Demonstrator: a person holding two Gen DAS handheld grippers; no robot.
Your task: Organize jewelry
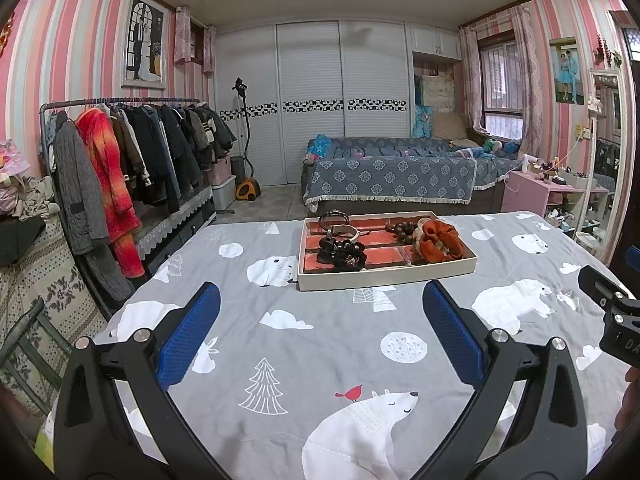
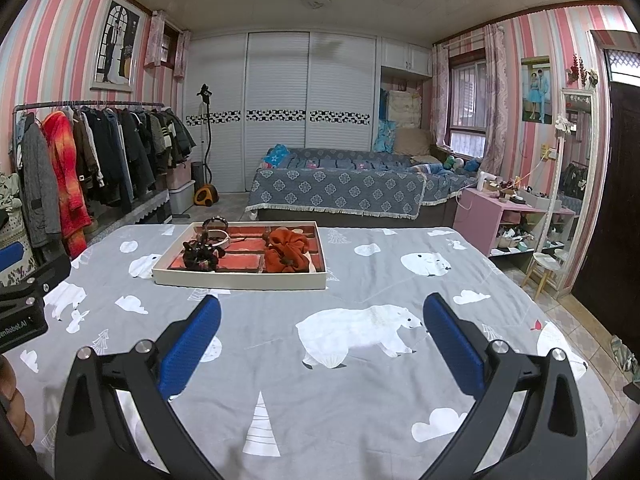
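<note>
A shallow rectangular tray [image 1: 384,278] with cream walls and a red, brick-patterned lining divided into compartments is seen on a bed [image 1: 320,344] covered by a soft grey quilt printed with white polar bears and fir trees. The tray's long axis is laid across the left wrist view, from 9 to 3 o'clock, and it sits at 12 o'clock from the left gripper [image 1: 320,300], well apart from it. In its right-hand compartments a gathered orange fabric scrunchie [image 1: 440,242] is held, with dark round beads [image 1: 404,230] just beside it at 10 o'clock. In the left-hand compartments a black ruffled hair tie [image 1: 346,256] is lodged, and behind it a white band [image 1: 344,230] and a dark ring-shaped bangle [image 1: 334,214] standing on edge.

In the right wrist view the same tray [image 2: 240,280] is found at 11 o'clock from the right gripper [image 2: 320,308], the scrunchie [image 2: 290,256] towards its right end.

Both pairs of fingers, faced with blue ribbed pads [image 1: 192,332] on black arms, are spread wide with nothing between them, held over the quilt.
</note>
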